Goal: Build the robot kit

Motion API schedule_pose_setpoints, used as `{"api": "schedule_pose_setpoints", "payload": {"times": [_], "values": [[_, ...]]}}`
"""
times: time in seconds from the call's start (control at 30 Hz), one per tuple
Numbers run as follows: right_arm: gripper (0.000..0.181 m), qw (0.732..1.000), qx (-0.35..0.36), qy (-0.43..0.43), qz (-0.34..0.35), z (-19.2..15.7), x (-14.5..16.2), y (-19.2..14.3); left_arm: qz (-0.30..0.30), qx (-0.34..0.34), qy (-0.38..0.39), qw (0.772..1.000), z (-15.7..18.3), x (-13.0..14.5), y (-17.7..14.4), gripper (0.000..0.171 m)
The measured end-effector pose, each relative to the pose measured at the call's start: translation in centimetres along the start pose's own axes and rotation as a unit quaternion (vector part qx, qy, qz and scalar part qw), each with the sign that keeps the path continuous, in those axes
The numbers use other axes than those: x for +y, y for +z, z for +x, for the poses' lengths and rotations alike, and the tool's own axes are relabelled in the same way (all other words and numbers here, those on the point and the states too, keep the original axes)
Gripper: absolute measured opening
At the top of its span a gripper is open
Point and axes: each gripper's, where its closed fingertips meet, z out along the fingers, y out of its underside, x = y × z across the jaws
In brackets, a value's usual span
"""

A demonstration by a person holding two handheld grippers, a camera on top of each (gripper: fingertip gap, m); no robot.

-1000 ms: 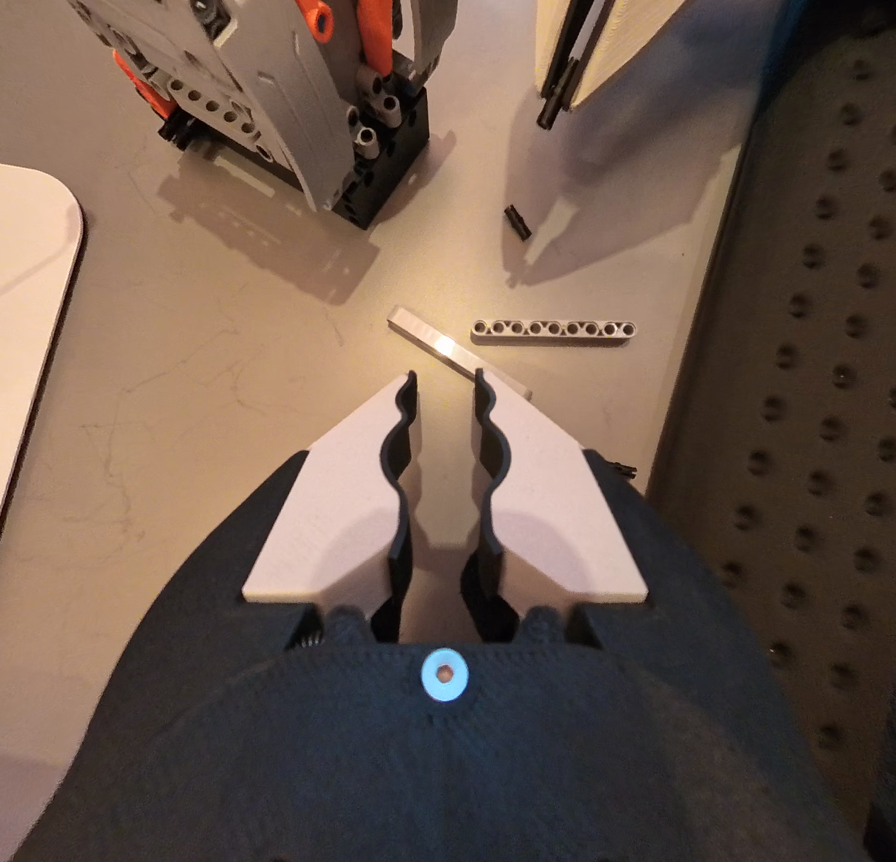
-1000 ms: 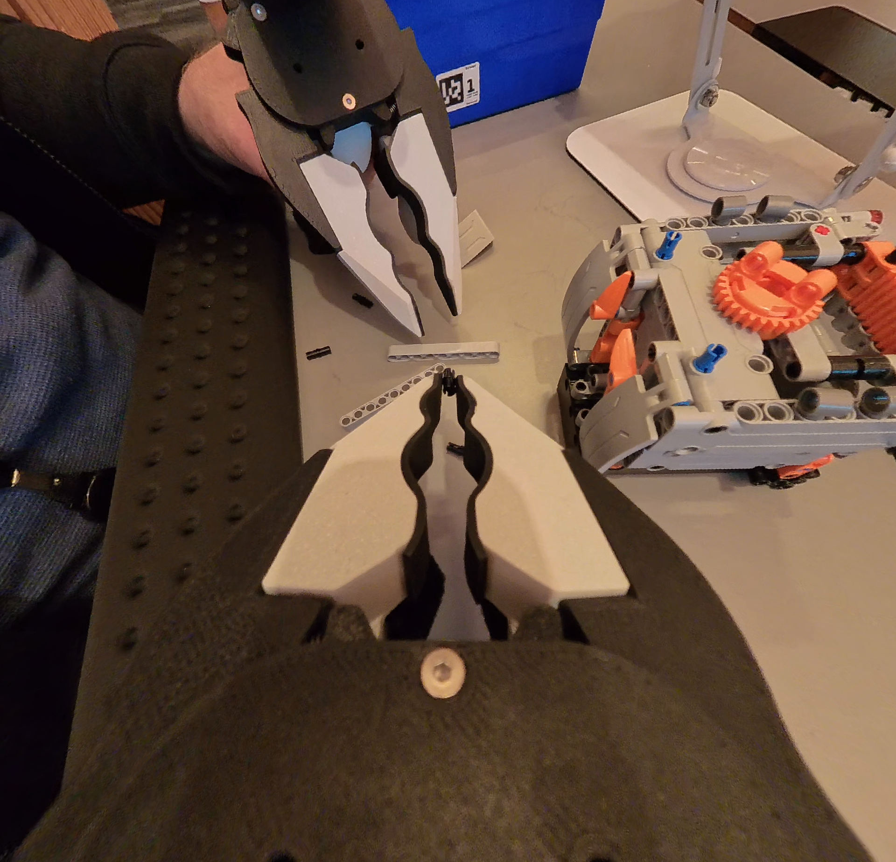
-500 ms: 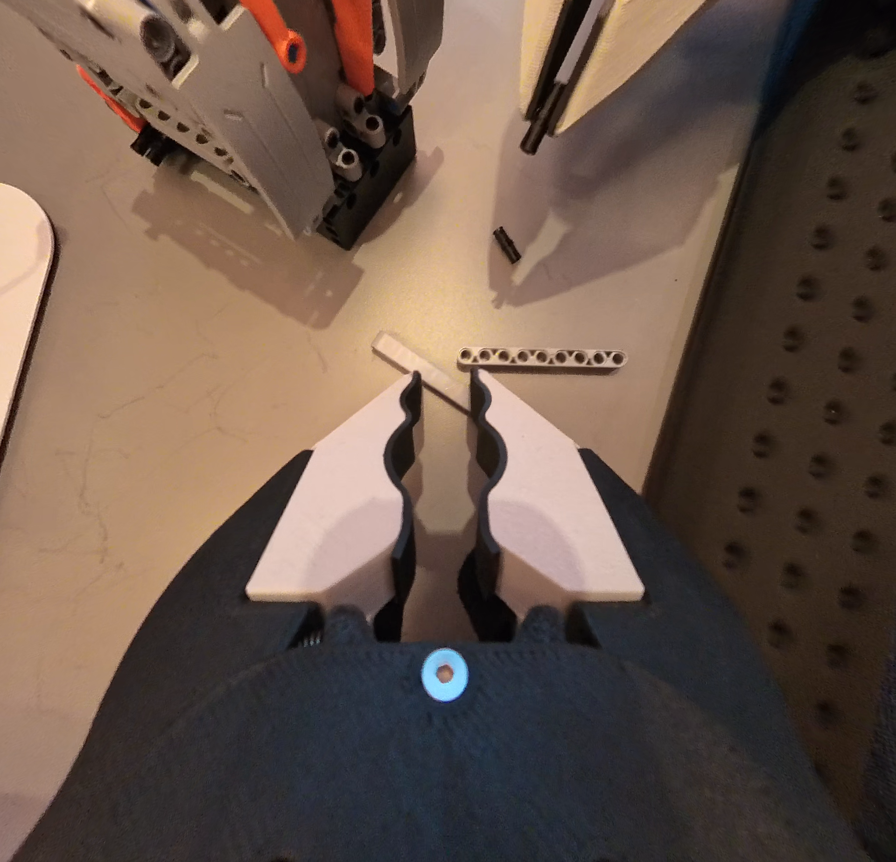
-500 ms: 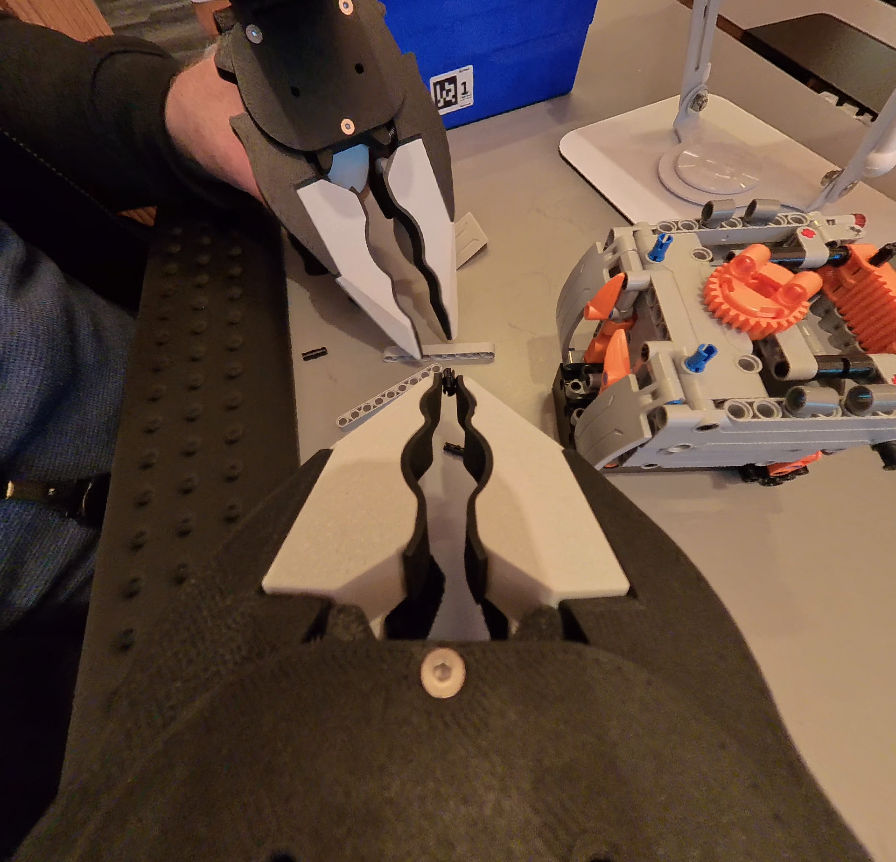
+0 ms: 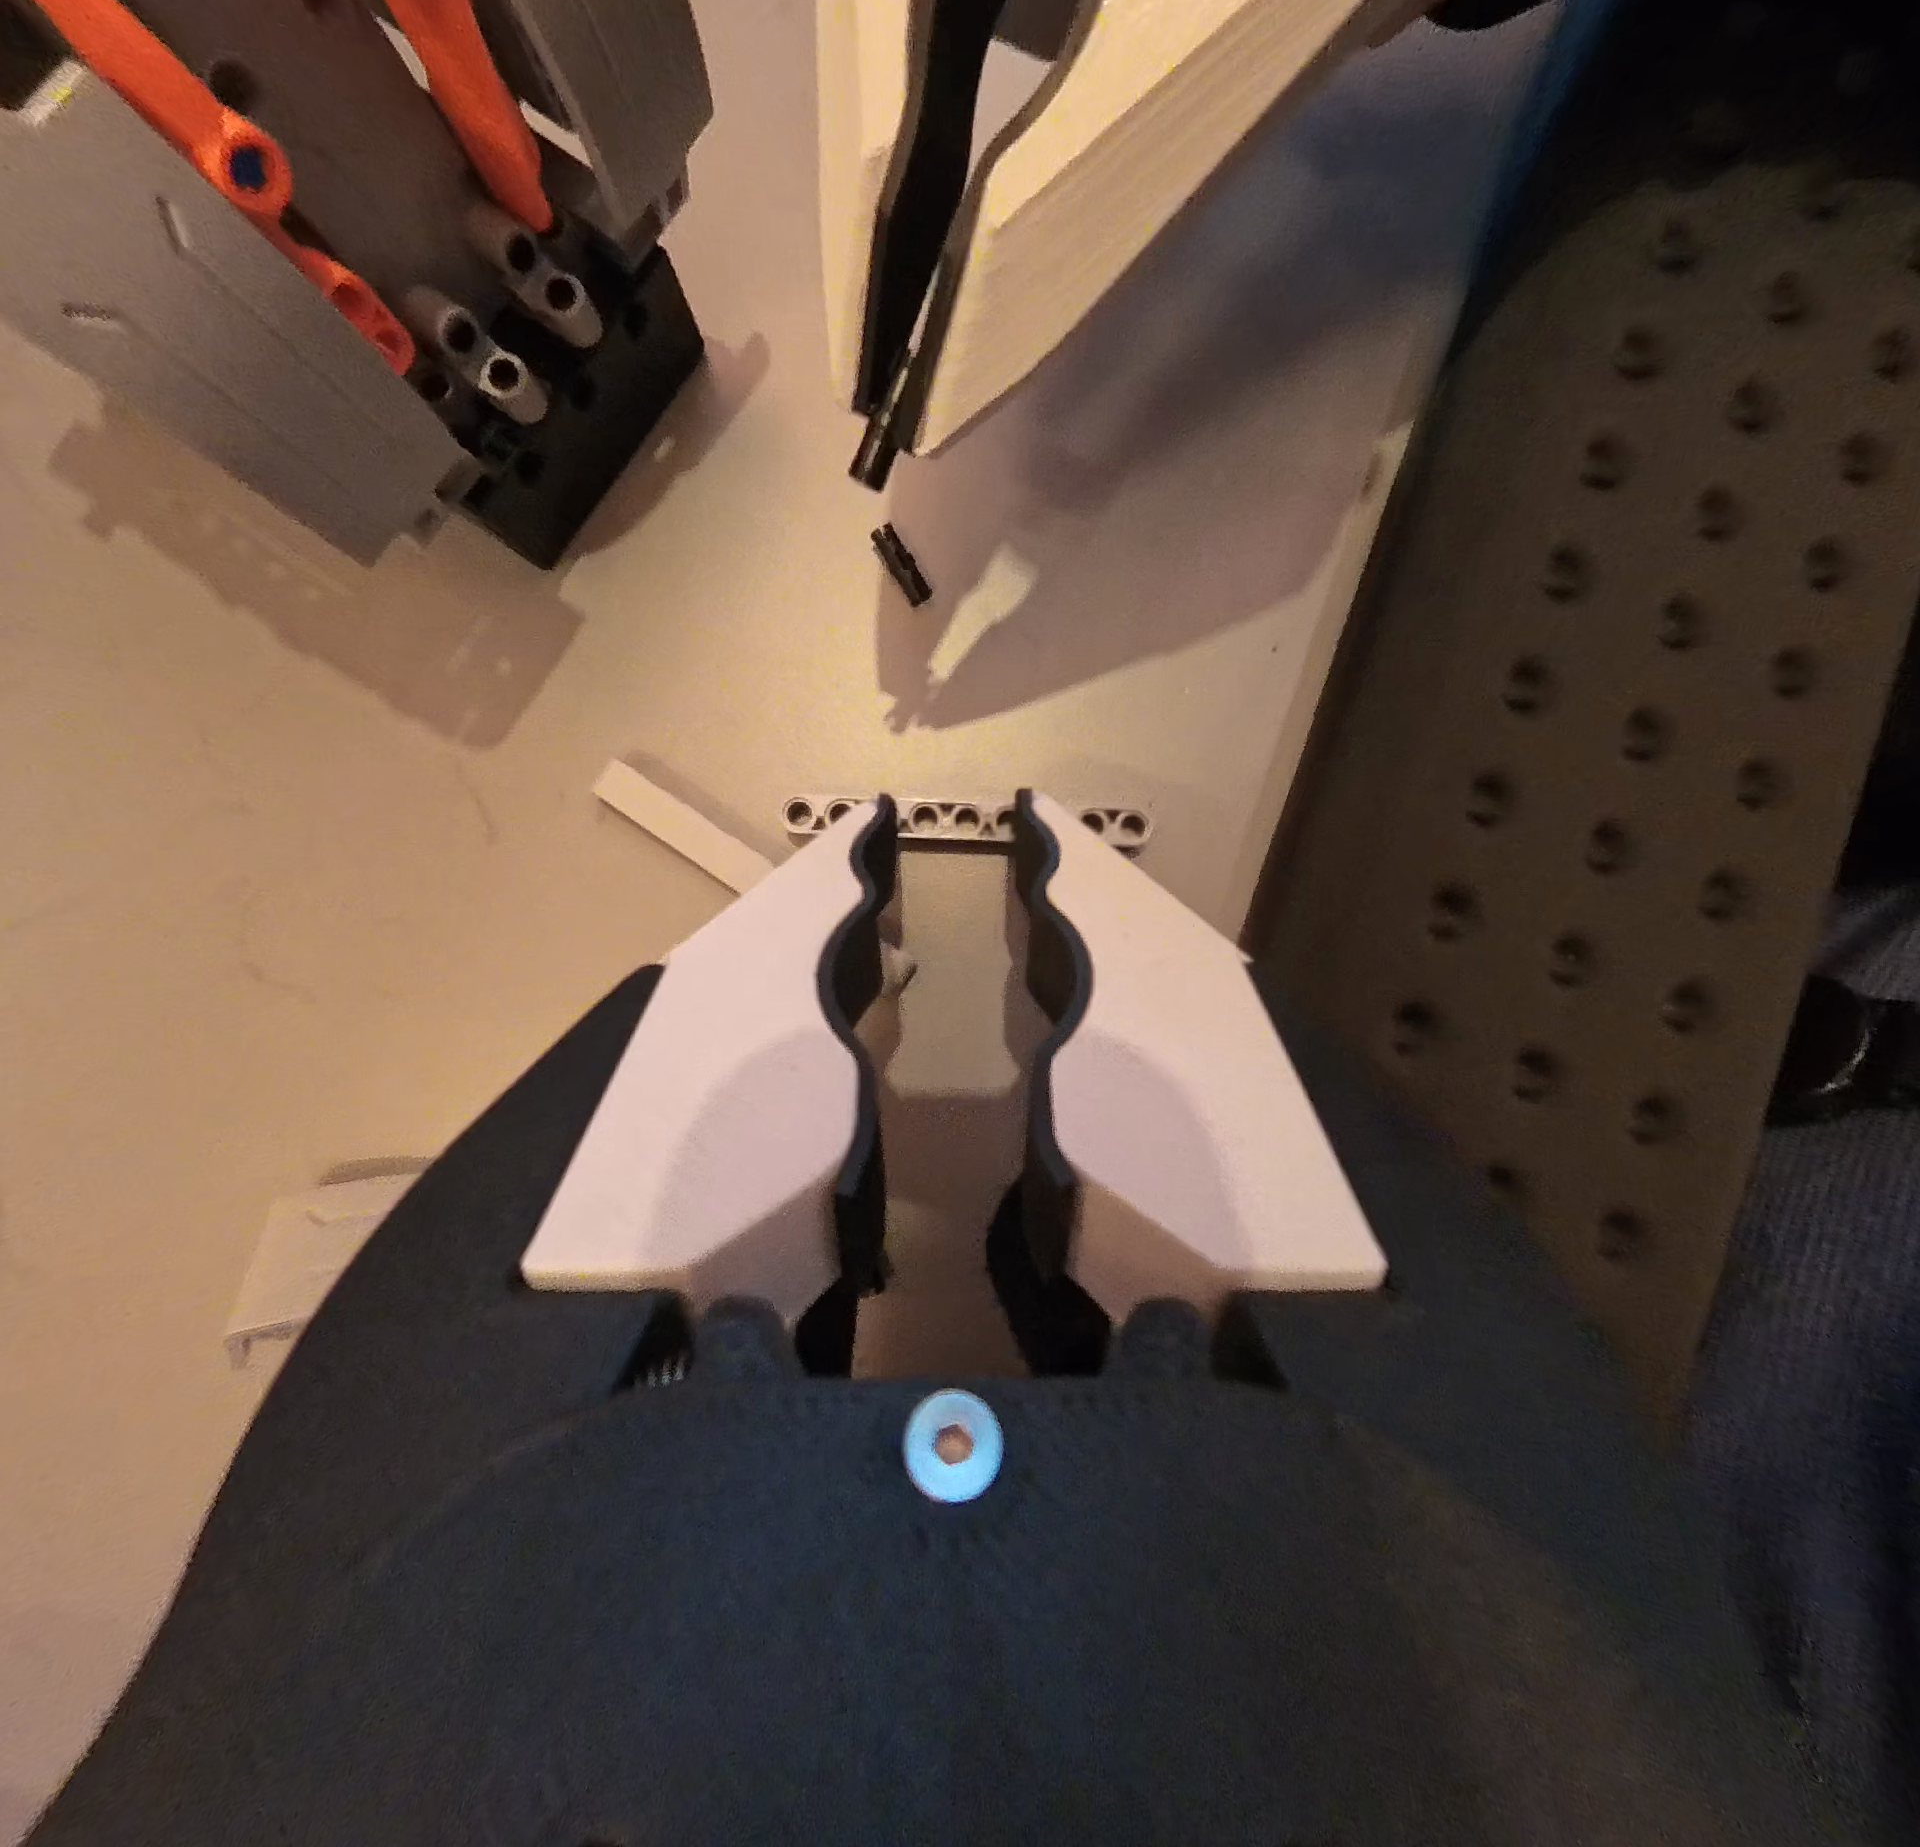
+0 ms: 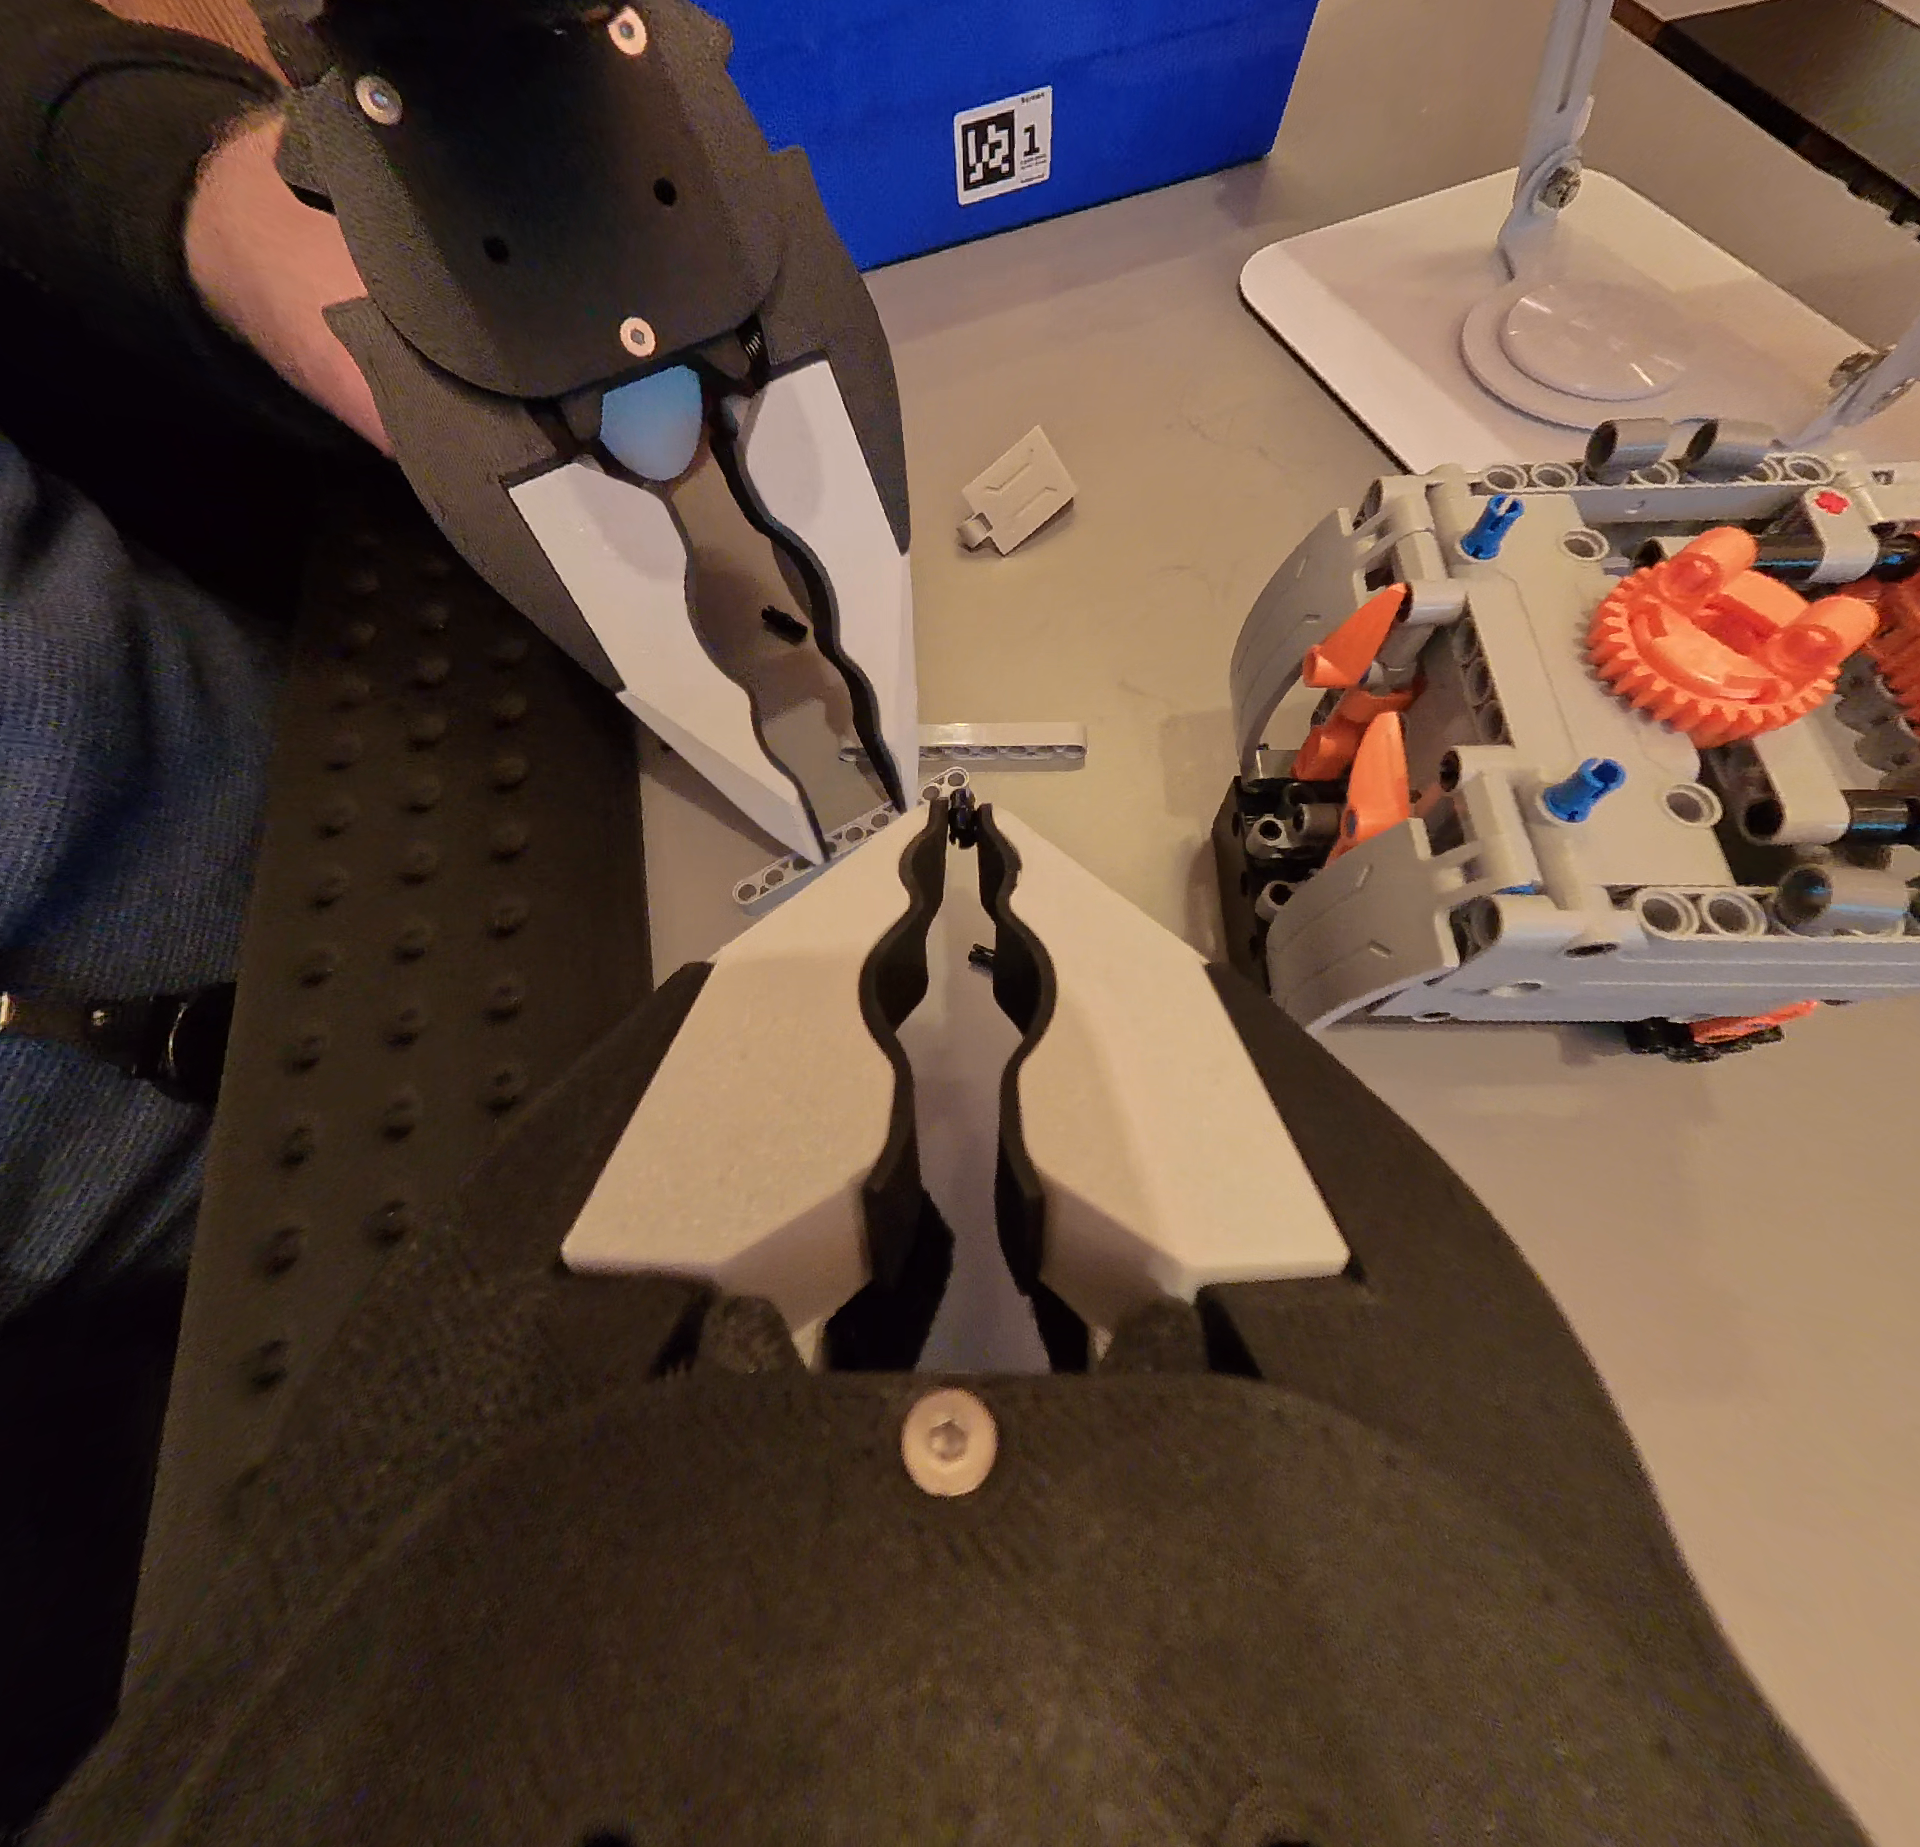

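My left gripper (image 5: 954, 818) is open, its tips down at the table on either side of a light grey holed beam (image 5: 966, 818). In the right wrist view the left gripper (image 6: 857, 829) stands over that holed beam (image 6: 790, 870). My right gripper (image 6: 961, 818) is shut on a small black pin (image 6: 961, 823) and holds it just in front of the left gripper's tips. It also shows in the left wrist view (image 5: 883, 436). A second grey beam (image 6: 997, 743) lies beside the first. A loose black pin (image 5: 900, 566) lies on the table.
A grey and orange brick vehicle model (image 6: 1558, 758) stands to the right. A blue box (image 6: 987, 52) and a white lamp base (image 6: 1455, 322) are at the back. A small grey panel (image 6: 1013, 493) lies loose. A black studded mat (image 6: 416, 862) edges the table by a person's sleeve. About 7 cm separates my left fingertips from my right.
My left gripper has moved forward and down, from the plain beam to the holed beam, which now lies between its tips. The right gripper has stayed shut on the pin and is now closer.
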Motion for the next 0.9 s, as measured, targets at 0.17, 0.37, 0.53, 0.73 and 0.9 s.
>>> {"api": "schedule_pose_setpoints", "payload": {"times": [0.17, 0.37, 0.53, 0.73, 0.9], "values": [[0.002, 1.000, 0.000, -0.002, 0.002, -0.1, -0.1, -0.1, 0.003, 0.004, -0.025, 1.000, -0.4, -0.3, 0.3, 0.019], [0.002, 1.000, 0.001, -0.005, 0.007, -0.2, -0.4, -0.3, 0.001, 0.017, -0.003, 1.000, -0.2, -0.9, 0.7, 0.020], [0.003, 1.000, 0.003, -0.006, 0.008, -0.1, -0.3, -0.5, -0.005, 0.019, 0.020, 1.000, -0.6, -1.1, 0.9, 0.022], [0.002, 1.000, -0.004, 0.002, -0.012, -0.2, 0.5, -0.4, -0.013, 0.011, 0.017, 1.000, -1.4, -0.5, 0.4, 0.023], [0.003, 1.000, -0.015, 0.000, -0.024, -0.6, 0.9, 0.0, -0.014, 0.040, 0.005, 0.999, -1.4, -0.4, 0.3, 0.023]]}}
